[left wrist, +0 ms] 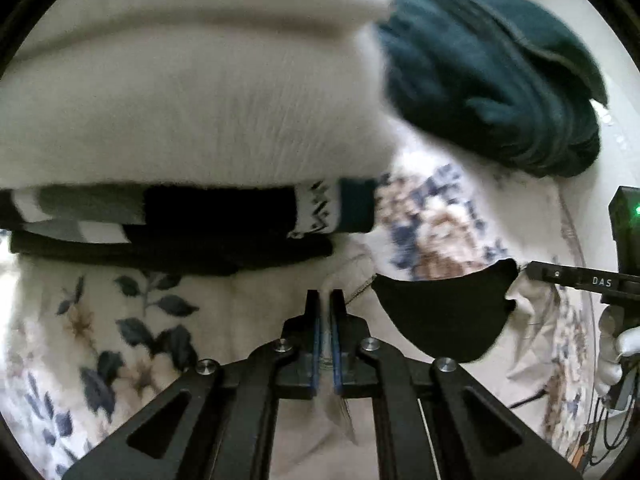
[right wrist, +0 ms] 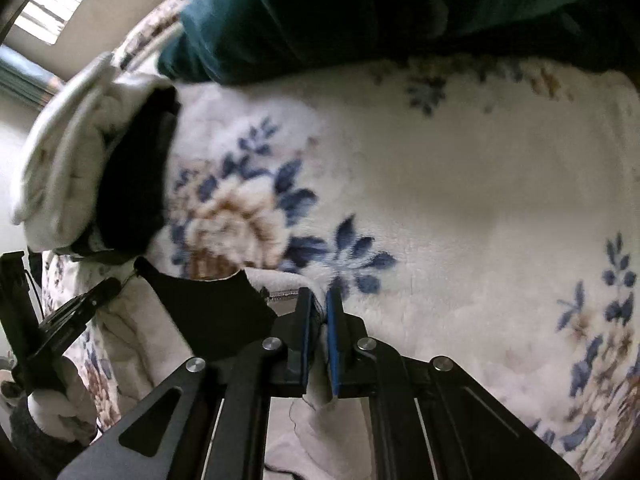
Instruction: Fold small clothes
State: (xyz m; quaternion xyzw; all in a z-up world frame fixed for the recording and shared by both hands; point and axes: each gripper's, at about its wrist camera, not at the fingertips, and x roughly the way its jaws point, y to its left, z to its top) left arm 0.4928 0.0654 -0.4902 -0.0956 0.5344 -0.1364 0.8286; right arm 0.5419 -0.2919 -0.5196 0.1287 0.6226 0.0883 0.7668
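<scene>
A cream cloth with a black collar-like patch (left wrist: 444, 312) lies on the floral blanket (left wrist: 80, 332). My left gripper (left wrist: 330, 296) is shut on one edge of this cloth. My right gripper (right wrist: 318, 300) is shut on another edge of it, beside the black patch (right wrist: 208, 304). The right gripper also shows at the right edge of the left wrist view (left wrist: 560, 274). The left gripper shows at the lower left of the right wrist view (right wrist: 80, 308).
A stack of folded clothes stands ahead: a white piece (left wrist: 192, 112) on top of black and patterned ones (left wrist: 200, 208). A dark green garment (left wrist: 492, 80) lies at the back right, and also shows in the right wrist view (right wrist: 360, 12).
</scene>
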